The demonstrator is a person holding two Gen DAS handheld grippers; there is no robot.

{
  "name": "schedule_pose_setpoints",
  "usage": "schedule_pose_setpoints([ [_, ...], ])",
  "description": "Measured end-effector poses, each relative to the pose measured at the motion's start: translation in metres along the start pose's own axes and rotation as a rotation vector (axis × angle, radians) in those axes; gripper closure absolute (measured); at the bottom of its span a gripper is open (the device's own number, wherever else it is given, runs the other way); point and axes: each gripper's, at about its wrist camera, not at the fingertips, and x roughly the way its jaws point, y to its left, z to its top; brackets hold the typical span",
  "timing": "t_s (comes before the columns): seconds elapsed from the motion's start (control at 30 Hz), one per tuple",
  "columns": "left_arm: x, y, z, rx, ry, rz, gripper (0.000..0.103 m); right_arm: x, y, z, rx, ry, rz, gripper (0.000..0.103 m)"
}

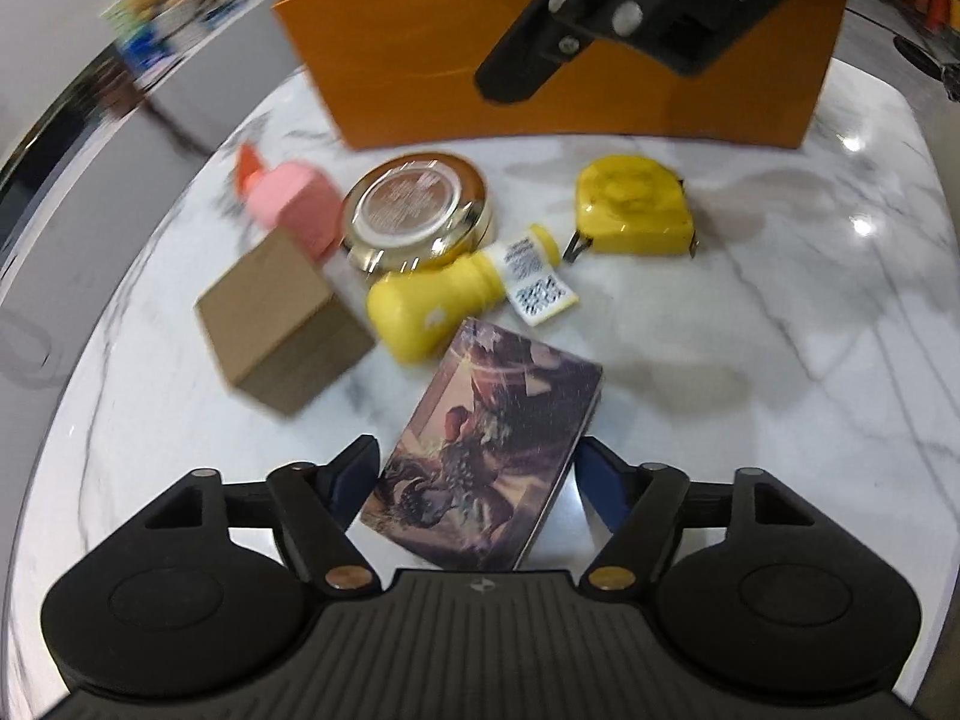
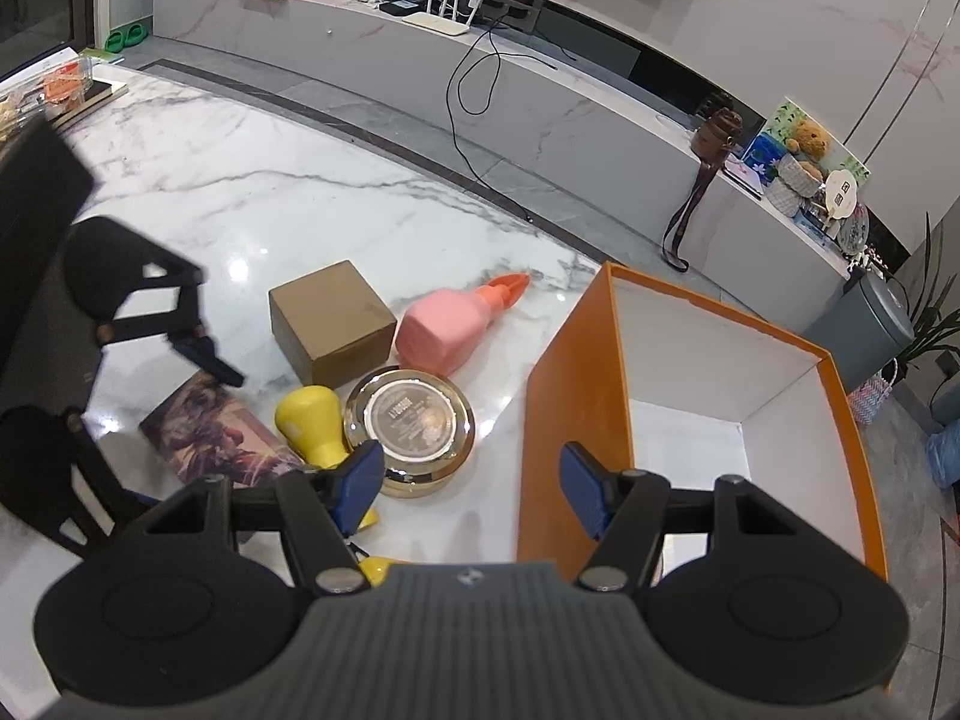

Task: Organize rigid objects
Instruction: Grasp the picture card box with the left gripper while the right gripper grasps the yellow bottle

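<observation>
left wrist view: the left gripper (image 1: 474, 480) stands wide open astride the picture box (image 1: 486, 450) flat on the marble table (image 1: 750, 360), holding nothing; it looks stiff, light, best pinched across its long sides.

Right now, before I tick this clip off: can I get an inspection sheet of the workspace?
Surface: white marble table, glossy, with light glare.
Job's things: illustrated box, brown cardboard cube, yellow bottle, gold round tin, pink spray bottle and yellow tape measure, all lying on the table; orange box, open, nothing seen inside.
Clutter: books and packets at the table's far corner.
Grippers: left gripper open, its fingers either side of the illustrated box; right gripper open, holding nothing.
Cables: black cable trailing from the TV bench to the floor.
Surroundings: TV bench with router, teddy bear, grey bin.
</observation>
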Motion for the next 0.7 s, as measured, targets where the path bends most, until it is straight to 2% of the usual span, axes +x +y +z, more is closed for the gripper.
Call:
schedule_pose_setpoints([
  [0.17, -0.013, 0.011, -0.022, -0.324, 0.086, 0.118, 0.025, -0.001, 0.003, -0.001, -0.002, 0.002, 0.005, 0.038],
  [0.27, -0.022, 0.013, -0.038, -0.445, 0.120, 0.161, 0.026, 0.000, 0.006, -0.002, -0.008, 0.010, 0.021, 0.038],
  [0.47, -0.030, 0.014, -0.064, -0.524, 0.076, 0.211, 0.026, 0.016, 0.020, -0.004, -0.006, 0.020, 0.098, 0.038],
  [0.63, -0.031, 0.018, -0.070, -0.548, 0.012, 0.184, 0.025, 0.031, 0.046, -0.006, -0.103, 0.034, 0.160, 0.039],
  [0.7, -0.032, 0.018, -0.073, -0.555, -0.012, 0.178, 0.021, 0.035, 0.054, -0.007, -0.141, 0.034, 0.196, 0.039],
])
